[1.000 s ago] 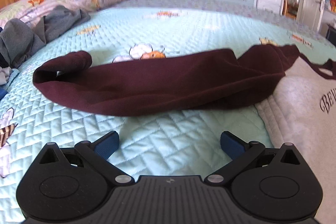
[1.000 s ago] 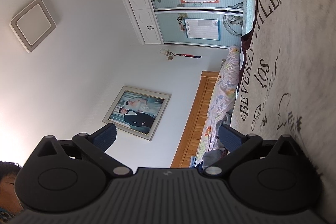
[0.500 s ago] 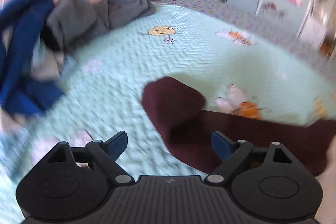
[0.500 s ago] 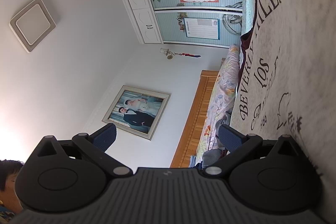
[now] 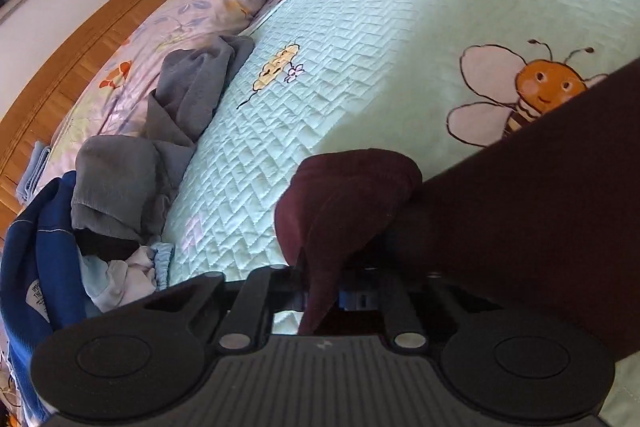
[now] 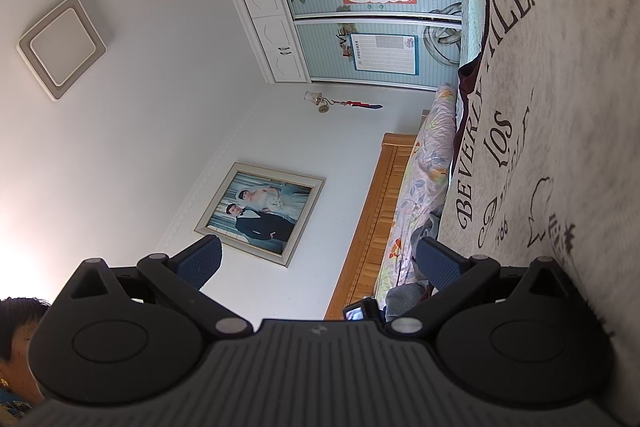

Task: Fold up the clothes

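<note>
The left gripper (image 5: 334,297) has just clamped its fingers down on the cuff end of the maroon sleeve (image 5: 344,203), which lies across the mint quilted bed (image 5: 340,67) with the rest of the garment trailing off to the right. The right gripper (image 6: 320,263) has its fingers spread with nothing between them, tipped up beside the grey printed sweatshirt front (image 6: 560,107). For a tidy fold, the cuff probably wants lifting only enough to clear the quilt, then carrying straight across onto the body so the sleeve lands flat. The pinch looks narrow, so a slow pull seems wise. A heap of grey clothes (image 5: 132,183) and blue clothes (image 5: 36,267) waits nearby.
</note>
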Available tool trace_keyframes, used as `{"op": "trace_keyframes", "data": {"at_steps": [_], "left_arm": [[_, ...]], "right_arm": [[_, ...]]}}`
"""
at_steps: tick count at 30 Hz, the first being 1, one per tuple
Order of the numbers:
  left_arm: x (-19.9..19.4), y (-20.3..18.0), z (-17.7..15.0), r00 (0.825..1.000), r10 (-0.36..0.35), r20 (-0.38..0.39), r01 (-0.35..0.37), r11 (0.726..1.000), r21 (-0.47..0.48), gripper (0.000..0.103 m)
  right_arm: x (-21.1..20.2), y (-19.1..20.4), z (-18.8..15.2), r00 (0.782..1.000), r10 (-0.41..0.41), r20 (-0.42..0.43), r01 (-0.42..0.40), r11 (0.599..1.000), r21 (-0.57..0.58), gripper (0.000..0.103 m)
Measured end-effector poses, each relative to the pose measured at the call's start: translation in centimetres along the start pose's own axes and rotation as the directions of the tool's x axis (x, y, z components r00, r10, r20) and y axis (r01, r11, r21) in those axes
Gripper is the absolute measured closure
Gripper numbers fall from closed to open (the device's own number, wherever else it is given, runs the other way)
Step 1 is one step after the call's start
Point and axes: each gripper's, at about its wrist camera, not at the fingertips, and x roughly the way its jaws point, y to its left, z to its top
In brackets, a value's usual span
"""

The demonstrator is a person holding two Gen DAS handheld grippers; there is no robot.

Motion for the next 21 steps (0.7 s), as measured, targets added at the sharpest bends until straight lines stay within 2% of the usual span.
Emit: {"op": "trace_keyframes", "data": {"at_steps": [2, 3, 6, 7, 9, 10, 11, 12, 13, 14, 15, 16, 17, 19, 21], "left_arm": [[-0.4, 1.7, 0.4, 0.999, -0.027, 0.026, 0.029, 0.997, -0.072, 0.094], [-1.0, 2.4, 0.8, 0.999, -0.018, 0.051, 0.023, 0.995, -0.094, 0.095], [-3.8, 4.7, 2.5, 0.985, 0.008, 0.170, 0.019, 0.988, -0.155, 0.095], [-5.2, 5.6, 3.1, 0.974, 0.006, 0.226, 0.036, 0.983, -0.181, 0.096], [-8.4, 7.6, 4.0, 0.931, 0.006, 0.365, 0.091, 0.964, -0.249, 0.096], [-9.4, 8.4, 4.2, 0.913, 0.017, 0.408, 0.112, 0.950, -0.291, 0.096], [-9.5, 9.0, 4.2, 0.909, 0.023, 0.417, 0.124, 0.938, -0.323, 0.095], [-9.2, 9.3, 4.2, 0.913, 0.028, 0.407, 0.128, 0.928, -0.350, 0.095], [-7.8, 9.0, 3.9, 0.938, 0.023, 0.346, 0.110, 0.926, -0.361, 0.095], [-5.8, 8.5, 3.2, 0.966, 0.009, 0.257, 0.087, 0.930, -0.358, 0.092], [-3.9, 8.0, 2.4, 0.987, -0.007, 0.161, 0.065, 0.932, -0.357, 0.081], [-1.8, 7.5, 1.2, 0.998, -0.028, 0.052, 0.045, 0.931, -0.361, 0.080], [-0.1, 7.1, -0.1, 0.999, -0.039, -0.036, 0.023, 0.928, -0.371, 0.079], [0.5, 7.3, -2.5, 0.994, 0.009, -0.106, -0.053, 0.907, -0.418, 0.069], [-0.2, 7.6, -3.2, 0.987, 0.097, -0.126, -0.142, 0.896, -0.421, 0.033]], "right_arm": [[0.0, 0.0, 0.1, 1.000, 0.000, -0.001, 0.000, 1.000, 0.000, 0.000], [0.0, 0.0, 0.1, 1.000, 0.000, -0.001, 0.000, 1.000, 0.000, 0.000], [0.0, 0.1, 0.1, 1.000, 0.000, -0.001, 0.000, 1.000, 0.001, 0.000], [0.1, 0.0, 0.1, 1.000, 0.000, -0.001, 0.000, 1.000, 0.001, 0.000], [0.1, 0.0, 0.1, 1.000, 0.000, -0.001, 0.000, 1.000, 0.001, 0.000], [0.1, -0.1, 0.1, 1.000, 0.000, -0.001, 0.000, 1.000, 0.001, 0.000], [0.1, -0.1, 0.0, 1.000, 0.000, -0.001, 0.000, 1.000, 0.001, 0.000], [0.2, -0.1, 0.0, 1.000, 0.000, -0.001, 0.000, 1.000, 0.001, 0.000], [0.2, -0.1, 0.0, 1.000, 0.000, -0.001, 0.000, 1.000, 0.000, 0.000], [0.2, -0.1, 0.0, 1.000, 0.000, -0.001, 0.000, 1.000, 0.000, 0.000], [0.2, -0.1, -0.1, 1.000, 0.000, -0.001, 0.000, 1.000, 0.000, 0.000], [0.2, -0.1, -0.1, 1.000, 0.000, -0.002, 0.000, 1.000, 0.000, 0.000], [0.2, -0.1, -0.1, 1.000, 0.001, -0.002, -0.001, 1.000, 0.000, 0.000], [0.2, -0.2, -0.1, 1.000, 0.001, -0.001, -0.001, 1.000, 0.001, 0.000], [0.1, -0.3, -0.1, 1.000, 0.001, -0.002, -0.001, 1.000, 0.001, 0.000]]}}
